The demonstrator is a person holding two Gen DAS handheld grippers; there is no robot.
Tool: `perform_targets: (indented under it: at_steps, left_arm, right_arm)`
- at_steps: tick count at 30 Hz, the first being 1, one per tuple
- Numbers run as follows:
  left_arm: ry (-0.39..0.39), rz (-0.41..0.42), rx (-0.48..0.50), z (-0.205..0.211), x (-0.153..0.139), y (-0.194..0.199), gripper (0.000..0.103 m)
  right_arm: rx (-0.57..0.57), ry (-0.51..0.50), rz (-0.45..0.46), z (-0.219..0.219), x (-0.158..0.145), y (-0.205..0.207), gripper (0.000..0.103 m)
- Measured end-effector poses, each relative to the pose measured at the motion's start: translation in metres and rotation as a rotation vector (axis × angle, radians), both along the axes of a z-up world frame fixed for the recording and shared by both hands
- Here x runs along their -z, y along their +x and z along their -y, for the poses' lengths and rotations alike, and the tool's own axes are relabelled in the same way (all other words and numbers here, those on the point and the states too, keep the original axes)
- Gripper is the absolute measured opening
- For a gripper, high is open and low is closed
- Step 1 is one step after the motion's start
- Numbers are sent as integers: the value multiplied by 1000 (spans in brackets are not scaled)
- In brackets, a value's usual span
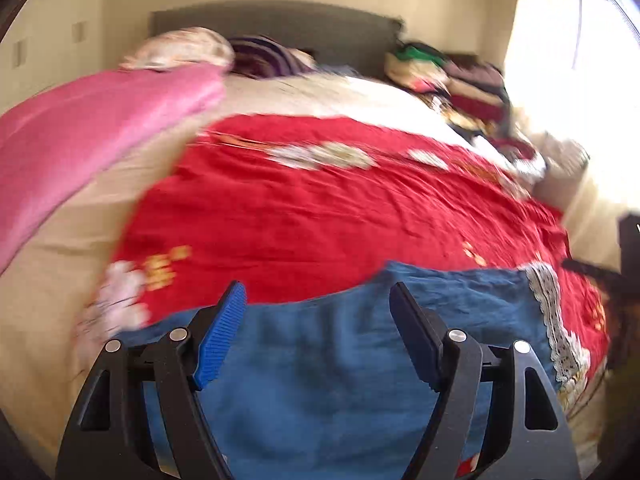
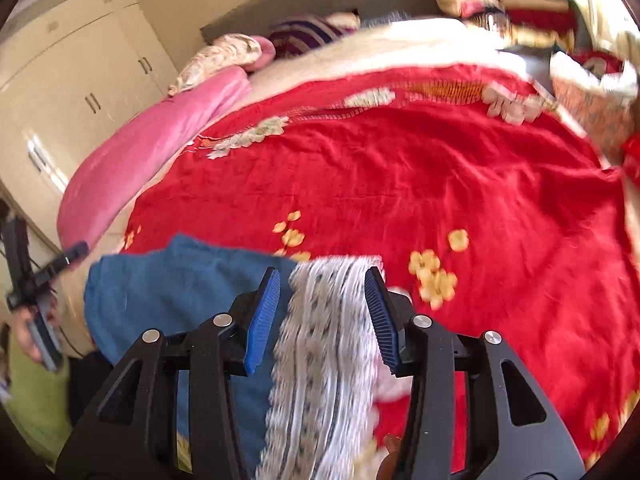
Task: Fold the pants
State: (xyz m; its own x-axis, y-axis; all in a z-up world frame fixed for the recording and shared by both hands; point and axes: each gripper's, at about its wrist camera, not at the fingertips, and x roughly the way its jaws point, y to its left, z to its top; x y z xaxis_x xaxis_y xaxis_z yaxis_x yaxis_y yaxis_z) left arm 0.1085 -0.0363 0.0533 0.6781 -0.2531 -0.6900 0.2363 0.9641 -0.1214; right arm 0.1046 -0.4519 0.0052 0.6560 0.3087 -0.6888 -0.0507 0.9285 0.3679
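1 pair of blue pants [image 1: 320,364] lies at the near edge of the bed, spread on a red bedspread [image 1: 340,208] printed with pale and yellow flowers. A white lace trim [image 2: 324,344] with grey stripes runs down the right-hand side of the blue cloth, and it is blurred in both views.

Over the blue cloth, the left gripper [image 1: 318,304] has its fingers [image 1: 222,332] spread wide, with nothing clamped between them; the cloth shows in the gap. The right gripper [image 2: 322,300] stands over the lace trim with its 2 blue ribbed fingers [image 2: 262,316] about half apart. The trim fills the gap between them, but whether the pads press on it cannot be told through the blur.

In the right wrist view, the left gripper appears at the far left edge, held in a hand [image 2: 28,332] above a green sleeve [image 2: 36,400].

A pink blanket [image 1: 92,148] lies rolled along the left side of the bed, over a cream sheet [image 1: 56,280]. Past it sit a pale patterned pillow [image 1: 180,50] and a purple striped one [image 1: 268,58] against a grey headboard [image 1: 280,24]. A heap of folded clothes [image 1: 460,84] rests at the far right corner of the bed, by a bright window [image 1: 592,32]. Cream cupboards [image 2: 72,92] with dark handles stand on the left wall.
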Motion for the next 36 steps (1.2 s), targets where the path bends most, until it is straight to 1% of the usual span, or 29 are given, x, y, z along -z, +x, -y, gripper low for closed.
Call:
perform_targets:
  at_steps: [1, 3, 5, 7, 8, 10, 11, 13, 14, 15, 16, 17, 18, 19, 21, 22, 23, 25, 26, 28, 30, 32, 33, 34, 35, 36]
  left_arm:
    - [7, -16, 20, 9, 5, 9, 73]
    - [13, -62, 63, 31, 20, 25, 73]
    - [34, -106, 87, 47, 38, 44, 73]
    - [62, -141, 91, 55, 54, 58, 73]
    - [75, -166, 92, 60, 64, 67, 73]
    - [88, -202, 87, 62, 79, 78, 73]
    - [82, -223, 90, 63, 86, 83, 73]
    - [48, -246, 95, 63, 95, 88, 72]
    - [30, -247, 100, 63, 94, 86, 59]
    - [3, -250, 119, 64, 94, 84, 42]
    - [-28, -256, 141, 66, 93, 83, 11]
    - [-44, -251, 152, 68, 89, 79, 11]
    - [-21, -226, 152, 71, 84, 76, 10]
    - [-16, -204, 155, 73, 80, 74, 10]
    - [-36, -154, 141, 73, 67, 74, 10]
    - [-30, -128, 126, 74, 63, 75, 10]
    - [-19, -115, 118, 77, 60, 75, 10]
    - [29, -104, 103, 86, 66, 78, 10]
    - [46, -109, 95, 89, 71, 80, 10]
    - [72, -126, 77, 92, 83, 85, 11]
    - [95, -130, 68, 94, 93, 87, 16]
    - [105, -124, 59, 91, 95, 86, 24]
    - [94, -124, 59, 88, 95, 87, 26]
    - [82, -125, 57, 85, 93, 85, 35]
    - [63, -131, 44, 78, 91, 85, 48]
    - [30, -140, 27, 71, 88, 84, 51]
  right_arm:
    - [-10, 20, -29, 3, 6, 13, 37]
    - [-17, 18, -73, 4, 20, 28, 37]
    - [-28, 6, -126, 4, 35, 40, 37]
    - [-29, 3, -170, 5, 51, 46, 37]
    - [-30, 8, -170, 4, 58, 46, 37]
    - [-41, 0, -142, 3, 62, 42, 37]
    - [-47, -3, -133, 2, 62, 41, 34]
    - [-72, 14, -114, 2, 63, 37, 19]
    - [-93, 29, -98, 1, 63, 35, 16]
    - [-111, 40, -77, 0, 62, 32, 13]
    - [-122, 46, -58, 0, 59, 30, 11]
    - [-131, 57, -18, 1, 53, 26, 11]
    - [-132, 68, 23, 4, 45, 23, 11]
    - [-128, 76, 76, 8, 35, 19, 11]
    - [-121, 67, 150, 13, 20, 18, 10]
    - [-125, 48, 179, 12, 14, 20, 10]
    - [-124, 3, 199, 9, 9, 25, 10]
    - [-118, -101, 178, 3, 11, 36, 11]
    - [-116, -150, 146, -1, 16, 44, 11]
    - [-114, -201, 86, -5, 31, 56, 12]
    - [-99, -253, 24, -6, 48, 65, 15]
    - [-78, -251, 12, -3, 54, 66, 23]
    - [-66, -254, 13, -1, 53, 67, 30]
    - [-45, -268, 21, 1, 50, 64, 38]
    - [-27, -284, 28, 2, 46, 59, 41]
    - [-3, -311, 43, 1, 40, 52, 42]
